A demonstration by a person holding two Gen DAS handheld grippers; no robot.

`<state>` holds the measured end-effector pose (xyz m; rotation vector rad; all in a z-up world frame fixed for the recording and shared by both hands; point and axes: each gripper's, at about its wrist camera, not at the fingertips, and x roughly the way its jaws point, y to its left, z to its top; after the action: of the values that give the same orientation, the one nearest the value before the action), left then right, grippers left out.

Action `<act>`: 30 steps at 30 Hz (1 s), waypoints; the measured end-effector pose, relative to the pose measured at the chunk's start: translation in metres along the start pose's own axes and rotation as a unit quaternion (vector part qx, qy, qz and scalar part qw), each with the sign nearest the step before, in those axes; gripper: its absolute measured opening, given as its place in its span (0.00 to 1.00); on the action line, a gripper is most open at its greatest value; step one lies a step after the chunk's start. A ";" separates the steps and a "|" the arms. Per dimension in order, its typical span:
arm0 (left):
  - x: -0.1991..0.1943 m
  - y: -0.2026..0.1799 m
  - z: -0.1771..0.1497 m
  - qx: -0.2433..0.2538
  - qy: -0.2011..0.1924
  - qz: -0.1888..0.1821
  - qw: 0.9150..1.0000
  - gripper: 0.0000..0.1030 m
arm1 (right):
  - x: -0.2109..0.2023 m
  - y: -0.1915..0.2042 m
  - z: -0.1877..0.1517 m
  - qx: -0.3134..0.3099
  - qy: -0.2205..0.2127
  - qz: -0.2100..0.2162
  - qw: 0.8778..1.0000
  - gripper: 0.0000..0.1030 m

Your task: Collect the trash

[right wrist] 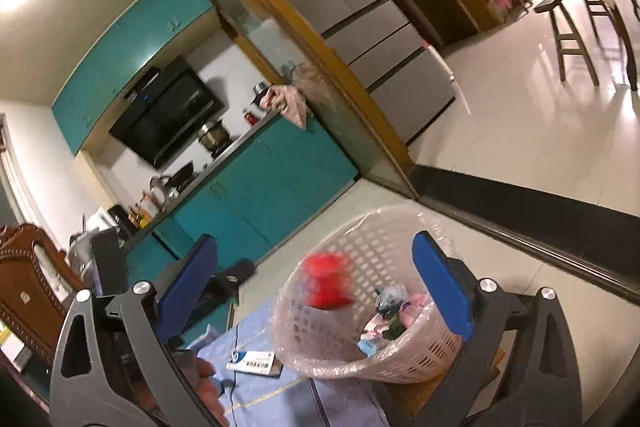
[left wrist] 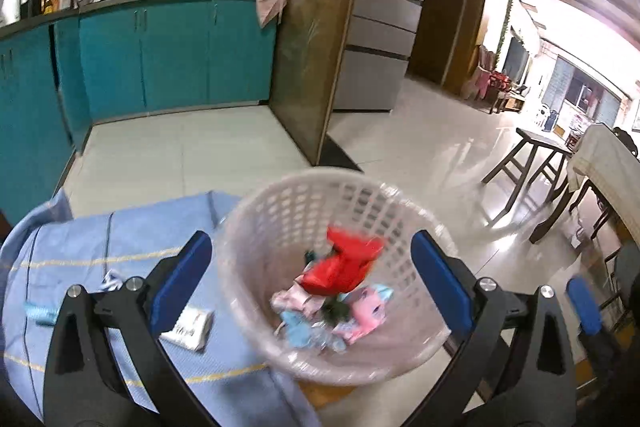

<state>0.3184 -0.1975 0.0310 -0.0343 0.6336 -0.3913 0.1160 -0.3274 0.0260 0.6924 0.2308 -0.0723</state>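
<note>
1. The left gripper [left wrist: 312, 275] stands with its jaws wide apart and nothing pressed between the blue pads; it points down at a pale pink basket [left wrist: 256, 227].
2. The right gripper [right wrist: 316, 275] is spread wide too, with no grip on anything, and looks at the same basket [right wrist: 404, 359] from a strongly tilted angle.
3. The basket sits on a table spread with a light blue cloth [left wrist: 132, 239]. It appears lined with a clear plastic bag, though blur makes the film hard to trace in the left view.
4. A red wrapper [left wrist: 340, 267] shows inside the basket mouth; it is smeared by motion blur in both views [right wrist: 326, 281], so whether it rests on the pile or is in the air cannot be told.
5. Beneath it lies a heap of trash [left wrist: 320, 311]: pink, light blue and dark green scraps, too blurred to name singly.
6. A white flat packet [left wrist: 190, 327] lies on the cloth just beside the basket, partly hidden by the left gripper's finger; in the right view [right wrist: 256, 363] a barcode shows on it.
7. A small light blue thing [left wrist: 40, 313] lies on the cloth near the left edge, too blurred to identify.
8. A hand [right wrist: 200, 383] shows at the bottom of the right view, mostly hidden behind the gripper frame.
9. Behind stand teal cabinets [left wrist: 172, 55] and a grey fridge [left wrist: 380, 27], cut off at the top.
</note>
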 end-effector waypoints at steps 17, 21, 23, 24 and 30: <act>-0.202 0.171 -0.145 -0.085 -0.048 0.160 0.982 0.97 | 0.006 0.138 -0.125 -0.294 0.192 0.119 0.929 0.93; -0.202 0.174 -0.146 -0.080 -0.048 0.161 0.983 0.97 | 0.001 0.153 -0.144 -0.314 0.202 0.127 0.919 0.93; -0.200 0.175 -0.145 -0.084 -0.046 0.159 0.983 0.97 | 0.001 0.155 -0.146 -0.318 0.201 0.125 0.918 0.93; -0.197 0.174 -0.144 -0.082 -0.045 0.157 0.983 0.97 | 0.002 0.155 -0.147 -0.318 0.201 0.124 0.918 0.93; -0.202 0.167 -0.148 -0.074 -0.048 0.151 0.985 0.97 | 0.007 0.150 -0.147 -0.313 0.204 0.115 0.921 0.93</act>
<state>0.1415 0.0436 0.0017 -0.0977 0.5616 -0.0477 0.1165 -0.1184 0.0084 0.0815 0.5431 0.3651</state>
